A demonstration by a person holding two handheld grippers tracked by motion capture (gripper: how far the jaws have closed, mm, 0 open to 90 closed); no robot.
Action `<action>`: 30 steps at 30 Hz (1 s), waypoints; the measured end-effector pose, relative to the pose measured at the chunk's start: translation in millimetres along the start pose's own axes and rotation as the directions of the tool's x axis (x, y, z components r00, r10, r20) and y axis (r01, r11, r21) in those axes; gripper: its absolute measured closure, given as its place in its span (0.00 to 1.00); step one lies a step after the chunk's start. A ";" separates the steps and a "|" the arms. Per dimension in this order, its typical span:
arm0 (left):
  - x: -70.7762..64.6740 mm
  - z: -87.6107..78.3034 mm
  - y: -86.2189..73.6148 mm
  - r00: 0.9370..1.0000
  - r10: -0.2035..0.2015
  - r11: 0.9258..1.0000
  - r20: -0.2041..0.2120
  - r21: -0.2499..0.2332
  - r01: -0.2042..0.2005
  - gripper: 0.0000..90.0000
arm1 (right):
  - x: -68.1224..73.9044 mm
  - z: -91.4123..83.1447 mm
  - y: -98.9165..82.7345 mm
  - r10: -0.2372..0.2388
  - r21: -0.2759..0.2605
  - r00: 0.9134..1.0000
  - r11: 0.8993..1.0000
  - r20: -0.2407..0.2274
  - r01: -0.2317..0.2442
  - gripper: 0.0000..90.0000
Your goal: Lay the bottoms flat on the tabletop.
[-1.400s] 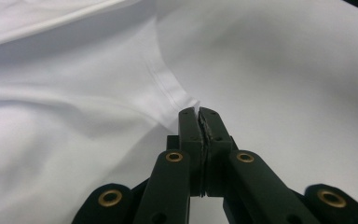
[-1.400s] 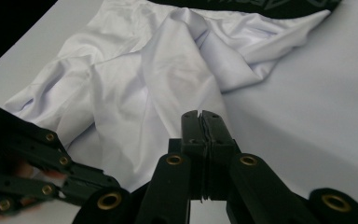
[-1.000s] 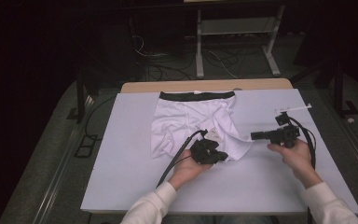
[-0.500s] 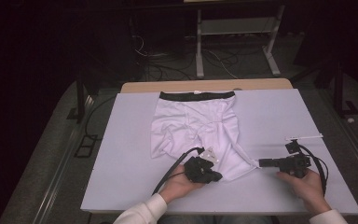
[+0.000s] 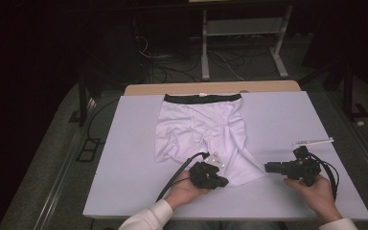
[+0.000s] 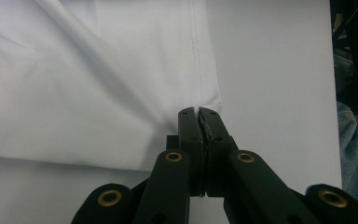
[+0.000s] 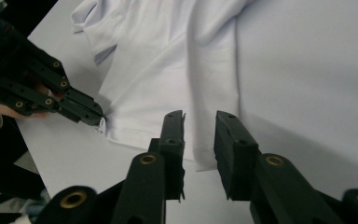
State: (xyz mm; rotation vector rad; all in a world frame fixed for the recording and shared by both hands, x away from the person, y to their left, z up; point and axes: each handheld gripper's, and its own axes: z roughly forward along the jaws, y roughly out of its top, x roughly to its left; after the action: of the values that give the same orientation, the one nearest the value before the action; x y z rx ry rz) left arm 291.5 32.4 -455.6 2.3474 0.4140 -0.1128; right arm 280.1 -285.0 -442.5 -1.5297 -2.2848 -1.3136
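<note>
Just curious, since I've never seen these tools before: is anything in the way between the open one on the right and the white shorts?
Nothing visible. The right hand-held gripper has just been opening its jaws, and its tips sit at the hem corner of the white boxer shorts, bare table alongside. The left hand-held gripper pinches the hem's other corner, off to the side.

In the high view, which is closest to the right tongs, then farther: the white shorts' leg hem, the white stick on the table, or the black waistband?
1. Leg hem, just left of the right tongs.
2. White stick, behind them, to the right.
3. Black waistband, at the table's far edge.
</note>
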 end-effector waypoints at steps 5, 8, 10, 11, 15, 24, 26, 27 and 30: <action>0.2 0.0 0.1 1.000 0.000 1.000 0.002 0.001 0.000 0.98 | 6.9 4.1 1.6 -0.064 0.012 0.998 0.998 0.010 0.063 0.74; 0.6 0.0 0.1 1.000 -0.001 1.000 0.004 0.000 0.001 0.98 | 8.5 8.6 1.7 -0.095 0.041 0.995 0.995 0.030 0.094 0.70; 0.7 0.0 0.2 1.000 -0.002 1.000 0.004 0.001 0.002 0.98 | 10.2 11.0 1.5 -0.122 0.061 0.991 0.991 0.053 0.119 0.68; 0.6 0.1 0.2 1.000 -0.002 1.000 0.003 0.001 0.002 0.98 | 10.7 12.2 1.6 -0.135 0.071 0.989 0.989 0.059 0.131 0.68; 0.6 0.2 0.2 1.000 -0.003 1.000 0.003 0.000 0.003 0.98 | 11.8 19.0 2.2 -0.177 0.124 0.978 0.979 0.114 0.163 0.73; 0.4 0.3 0.7 1.000 0.001 1.000 0.002 0.002 -0.001 0.98 | 2.6 14.6 5.9 -0.130 0.125 0.981 0.986 0.146 0.112 0.98; 0.3 0.3 0.6 1.000 0.001 1.000 0.002 0.002 -0.001 0.98 | 0.0 11.5 6.0 -0.112 0.115 0.983 0.989 0.148 0.095 0.99; 0.4 0.3 0.7 1.000 0.002 1.000 0.002 0.002 -0.002 0.98 | -1.7 10.3 5.9 -0.103 0.109 0.985 0.990 0.138 0.088 0.99; 0.6 0.3 0.7 1.000 -0.001 1.000 0.003 0.002 0.001 0.98 | -5.0 6.7 6.0 -0.082 0.088 0.989 0.994 0.124 0.072 0.99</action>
State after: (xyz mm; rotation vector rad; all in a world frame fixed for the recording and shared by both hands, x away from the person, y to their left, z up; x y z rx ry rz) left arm 292.3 31.9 -455.5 2.3486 0.4140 -0.1174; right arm 289.7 -283.1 -445.6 -1.5548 -2.4656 -1.1526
